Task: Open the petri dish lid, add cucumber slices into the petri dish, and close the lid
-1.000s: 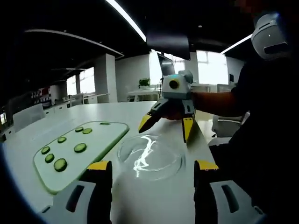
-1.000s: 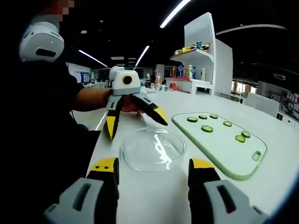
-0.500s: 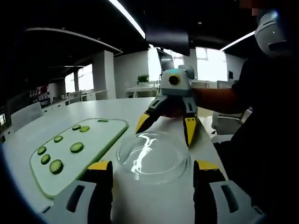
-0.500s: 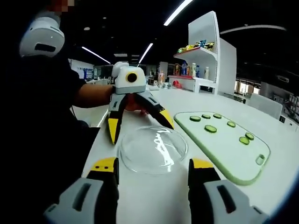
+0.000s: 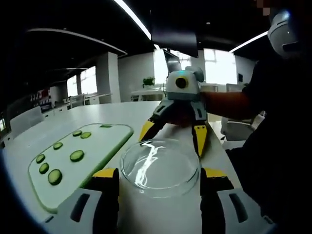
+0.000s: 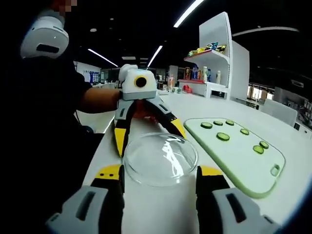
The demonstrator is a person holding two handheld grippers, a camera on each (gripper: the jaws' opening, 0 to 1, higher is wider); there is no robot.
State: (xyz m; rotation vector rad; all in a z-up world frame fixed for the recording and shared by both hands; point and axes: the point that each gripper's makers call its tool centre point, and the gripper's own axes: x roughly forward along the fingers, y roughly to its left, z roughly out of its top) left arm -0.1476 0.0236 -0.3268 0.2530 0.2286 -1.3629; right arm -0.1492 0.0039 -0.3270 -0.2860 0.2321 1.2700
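A clear glass petri dish is sitting on a white table, its lid still on. The transparent glass is making the seam between lid and base hard to make out, and glare streaks are crossing the top. In the left gripper view, the left gripper is reaching toward the dish with its yellow-tipped jaws spread wide, one on each side of the near rim — whether they are touching the glass is unclear. The right gripper is facing it from the far side, jaws also apart, tips at the far rim. In the right gripper view, the same pair, right gripper and left gripper, are bracketing the dish. Cucumber slices are lying on a pale green cutting board beside it. Compared with a second ago, both grippers are sitting closer around the dish.
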